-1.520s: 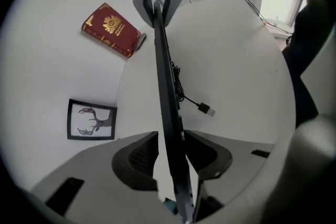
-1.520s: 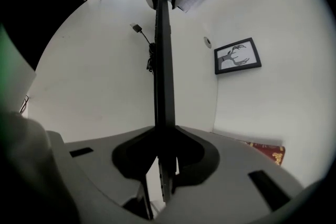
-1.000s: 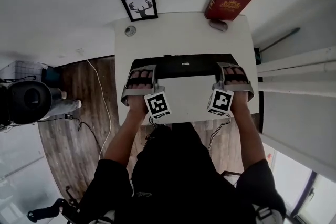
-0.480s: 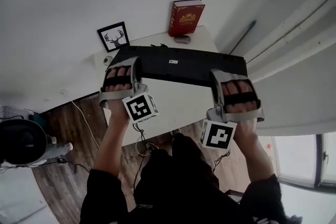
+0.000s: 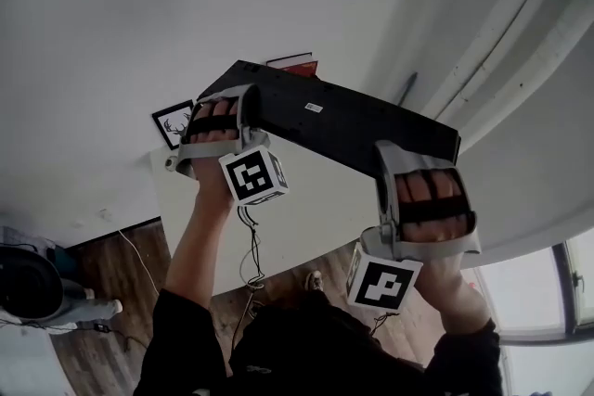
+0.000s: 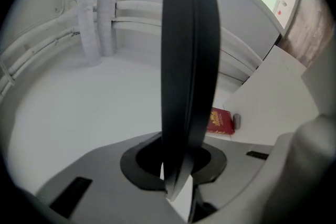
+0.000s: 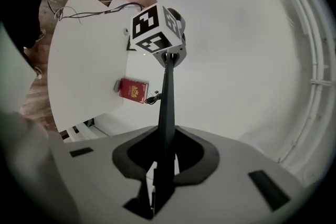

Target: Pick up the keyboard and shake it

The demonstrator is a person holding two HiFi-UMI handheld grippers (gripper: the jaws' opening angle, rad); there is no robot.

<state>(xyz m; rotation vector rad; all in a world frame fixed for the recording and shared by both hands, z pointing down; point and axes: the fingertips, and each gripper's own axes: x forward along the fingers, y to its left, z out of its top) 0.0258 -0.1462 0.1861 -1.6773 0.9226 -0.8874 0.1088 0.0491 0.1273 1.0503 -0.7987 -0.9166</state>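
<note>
A keyboard (image 5: 339,121) hangs in the air above a table (image 5: 306,209), clear of its top. The left gripper (image 5: 234,102) clamps the keyboard's left end and the right gripper (image 5: 401,153) clamps its right end. Behind the keyboard, a book (image 5: 295,62) stands at the table's far edge against the wall, with a small object (image 6: 236,121) just beside it. A framed picture (image 5: 174,123) stands at the table's far left corner, left of the left gripper. A cable (image 5: 249,246) trails down below that gripper.

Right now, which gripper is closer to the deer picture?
Left. The left gripper, clamped on one end of the keyboard, is just above the deer picture at the table's corner; the right gripper holds the keyboard's other end, farther from it.
</note>
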